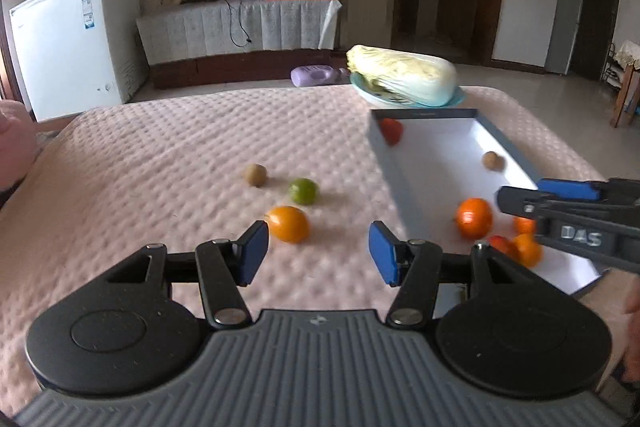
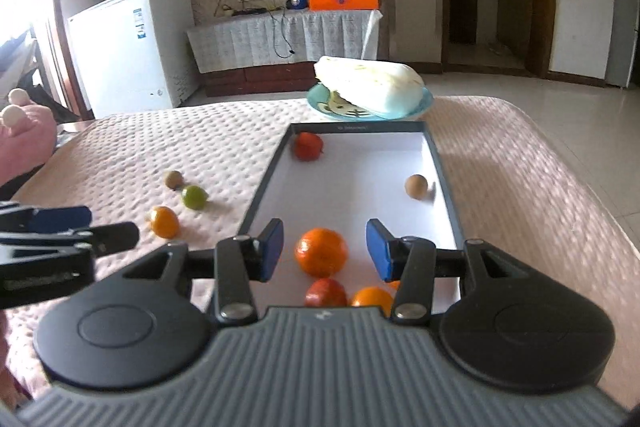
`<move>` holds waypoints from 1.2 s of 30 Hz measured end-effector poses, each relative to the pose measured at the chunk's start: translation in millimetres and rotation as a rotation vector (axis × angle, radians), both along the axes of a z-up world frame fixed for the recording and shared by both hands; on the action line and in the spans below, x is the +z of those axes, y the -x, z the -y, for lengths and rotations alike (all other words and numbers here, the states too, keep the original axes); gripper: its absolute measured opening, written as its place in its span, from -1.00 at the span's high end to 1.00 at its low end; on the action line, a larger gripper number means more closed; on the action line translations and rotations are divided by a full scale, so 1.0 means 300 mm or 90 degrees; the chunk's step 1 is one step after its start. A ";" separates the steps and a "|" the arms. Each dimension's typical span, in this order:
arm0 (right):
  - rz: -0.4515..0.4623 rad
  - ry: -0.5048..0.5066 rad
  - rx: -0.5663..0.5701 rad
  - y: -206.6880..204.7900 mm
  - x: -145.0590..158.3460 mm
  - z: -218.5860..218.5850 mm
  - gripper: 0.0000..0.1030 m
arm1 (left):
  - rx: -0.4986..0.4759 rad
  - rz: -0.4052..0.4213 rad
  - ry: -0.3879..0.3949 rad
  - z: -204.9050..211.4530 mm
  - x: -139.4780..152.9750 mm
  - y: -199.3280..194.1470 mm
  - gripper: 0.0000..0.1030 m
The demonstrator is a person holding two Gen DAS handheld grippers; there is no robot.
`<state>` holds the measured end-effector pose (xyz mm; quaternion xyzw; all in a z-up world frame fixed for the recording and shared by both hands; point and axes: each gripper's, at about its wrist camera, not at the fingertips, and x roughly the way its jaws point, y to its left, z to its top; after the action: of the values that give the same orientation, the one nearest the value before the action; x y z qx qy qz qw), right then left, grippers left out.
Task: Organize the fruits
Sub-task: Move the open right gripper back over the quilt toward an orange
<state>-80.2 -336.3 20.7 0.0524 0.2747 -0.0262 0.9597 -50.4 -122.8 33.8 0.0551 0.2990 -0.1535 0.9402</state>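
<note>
Fruit sorting is partway done here: the shallow grey box (image 2: 444, 163) on the pink quilted bed (image 1: 180, 147) already holds a big orange (image 2: 321, 251), a red fruit (image 2: 308, 145) up in its far corner, a small brown one (image 2: 416, 186) by the right wall, plus a red one and a couple of small orange ones at the near end. Three are loose out on the cover: a yellow-orange fruit (image 1: 288, 223), a green lime-looking one (image 1: 303, 191) and a brown kiwi-ish one (image 1: 256, 174). The left gripper (image 1: 318, 253) has its fingers wide apart with nothing in them, and the yellow-orange fruit sits just ahead of the left finger, so that's probably the next pick. Best bet is to shift left a bit so the fruit lands centred between the fingers, then close gently, since round fruit on a soft cover will likely roll if nudged. The right gripper (image 2: 325, 251) hangs over the box with its fingers partly open on either side of the big orange, not touching it. Plenty of open bed left of the box; the things to mind are the box's near wall, the other gripper close alongside, and the plate (image 1: 456, 99) with the napa cabbage (image 1: 404, 75) right behind the box.
</note>
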 end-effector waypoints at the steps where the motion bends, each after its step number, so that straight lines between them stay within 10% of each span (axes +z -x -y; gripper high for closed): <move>1: 0.003 0.003 0.002 -0.001 0.002 -0.009 0.06 | 0.010 0.021 -0.022 -0.014 0.000 -0.003 -0.20; 36: -0.030 -0.005 0.128 -0.153 -0.077 -0.365 0.06 | 0.096 -0.013 -0.014 -0.338 -0.026 -0.116 -0.20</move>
<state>-34.4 -226.7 -2.3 0.0274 0.3011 0.0699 0.9506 -15.5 -21.4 26.0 0.0410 0.3138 -0.0795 0.9453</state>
